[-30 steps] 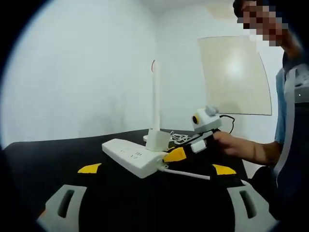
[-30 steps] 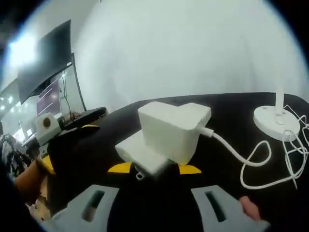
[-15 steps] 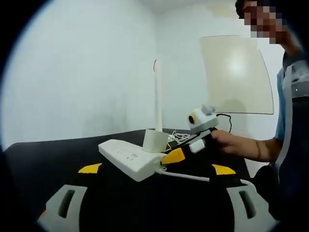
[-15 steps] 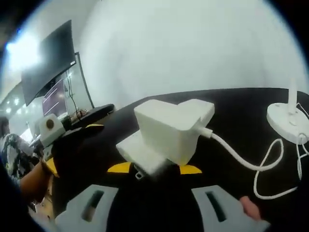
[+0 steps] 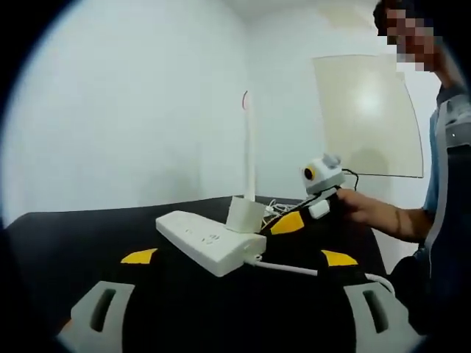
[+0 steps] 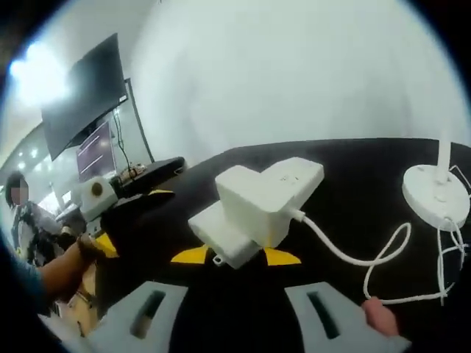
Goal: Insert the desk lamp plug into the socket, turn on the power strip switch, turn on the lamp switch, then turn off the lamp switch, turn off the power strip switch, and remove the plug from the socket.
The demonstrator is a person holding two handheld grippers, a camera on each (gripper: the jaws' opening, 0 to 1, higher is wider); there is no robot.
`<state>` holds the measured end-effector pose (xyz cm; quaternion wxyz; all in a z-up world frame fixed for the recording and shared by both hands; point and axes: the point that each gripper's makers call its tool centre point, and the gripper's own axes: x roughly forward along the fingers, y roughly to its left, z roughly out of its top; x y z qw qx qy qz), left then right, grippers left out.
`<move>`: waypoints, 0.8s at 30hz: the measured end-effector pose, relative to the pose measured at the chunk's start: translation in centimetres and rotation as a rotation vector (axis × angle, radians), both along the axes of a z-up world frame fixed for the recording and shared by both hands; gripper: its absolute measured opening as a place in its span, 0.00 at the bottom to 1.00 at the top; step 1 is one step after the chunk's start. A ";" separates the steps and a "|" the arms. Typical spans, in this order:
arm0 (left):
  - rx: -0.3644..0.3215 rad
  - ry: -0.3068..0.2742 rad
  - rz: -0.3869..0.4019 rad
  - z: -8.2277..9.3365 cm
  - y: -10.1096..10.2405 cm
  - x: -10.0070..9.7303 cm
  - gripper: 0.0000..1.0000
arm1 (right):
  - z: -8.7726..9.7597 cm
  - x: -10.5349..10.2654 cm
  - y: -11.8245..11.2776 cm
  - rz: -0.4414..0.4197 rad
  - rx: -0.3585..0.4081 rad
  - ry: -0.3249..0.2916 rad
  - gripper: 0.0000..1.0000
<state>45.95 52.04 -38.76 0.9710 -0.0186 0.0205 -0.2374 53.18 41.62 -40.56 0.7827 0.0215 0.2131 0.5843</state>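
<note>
Both grippers have their jaws apart and hold nothing. Just ahead of the right gripper (image 6: 237, 312) the plug (image 6: 259, 204) sits in the strip (image 6: 243, 220), so the insertion seems done. Next the strip switch needs a press; I cannot see it clearly. Farther right stands the lamp (image 6: 436, 193). The left gripper (image 5: 229, 318) hovers level, facing the strip's end.

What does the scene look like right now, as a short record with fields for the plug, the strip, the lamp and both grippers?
plug: white block, seated on the power strip
power strip: white, on black table
lamp: round base on the table, thin stem upright
left gripper: open, holding nothing
right gripper: open, just short of the plug
</note>
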 end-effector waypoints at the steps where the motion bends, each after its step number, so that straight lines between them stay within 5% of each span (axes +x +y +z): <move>1: -0.005 0.004 0.001 0.0 0.1 0.0 0.82 | 0.4 -0.1 -0.4 -0.003 0.009 -0.001 0.28; 14: 0.004 0.003 0.003 0.9 -0.5 1.5 0.80 | 3.2 0.0 -4.8 0.054 0.002 -0.015 0.28; 24: 0.020 -0.034 -0.013 3.3 -0.7 3.2 0.80 | 4.8 2.8 -8.2 0.041 -0.029 -0.042 0.28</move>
